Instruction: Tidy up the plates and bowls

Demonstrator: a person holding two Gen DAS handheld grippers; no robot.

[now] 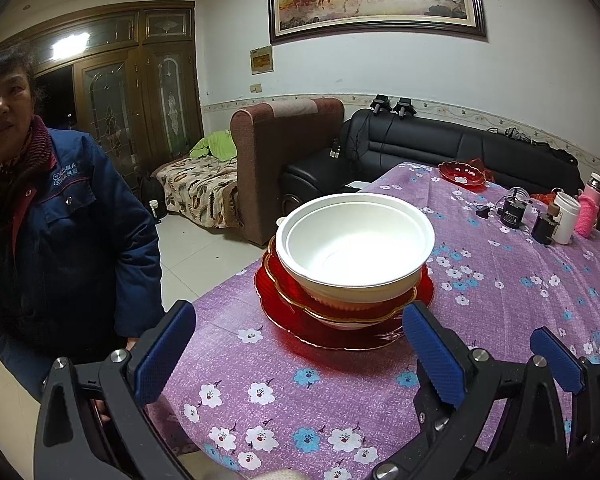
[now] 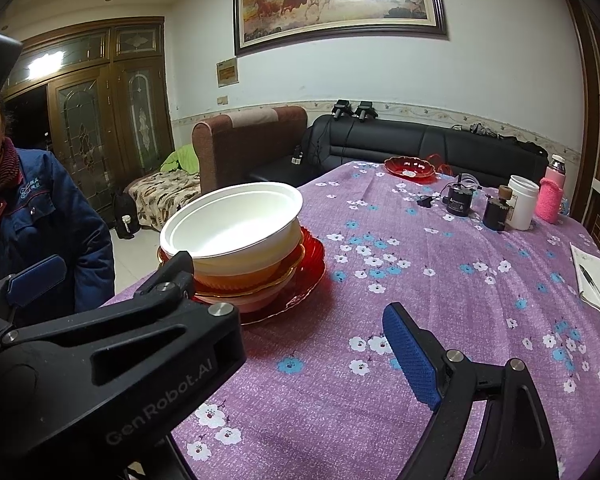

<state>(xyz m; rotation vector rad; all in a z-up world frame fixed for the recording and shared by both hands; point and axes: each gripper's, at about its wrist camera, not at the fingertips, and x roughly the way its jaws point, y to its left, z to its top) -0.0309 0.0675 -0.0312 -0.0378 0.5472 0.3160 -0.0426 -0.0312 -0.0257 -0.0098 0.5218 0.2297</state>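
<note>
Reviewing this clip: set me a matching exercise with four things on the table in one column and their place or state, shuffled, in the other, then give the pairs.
Things:
1. white bowl
2. large red plate
3. small red dish
4. pen

Places or states:
A. alone at the far edge of the table, near the black sofa
B. top of the stack, empty
C. lying on a notepad at the right edge of the table
D. bottom of the stack, flat on the purple tablecloth

Pairs: 1-B, 2-D, 3-A, 4-C
</note>
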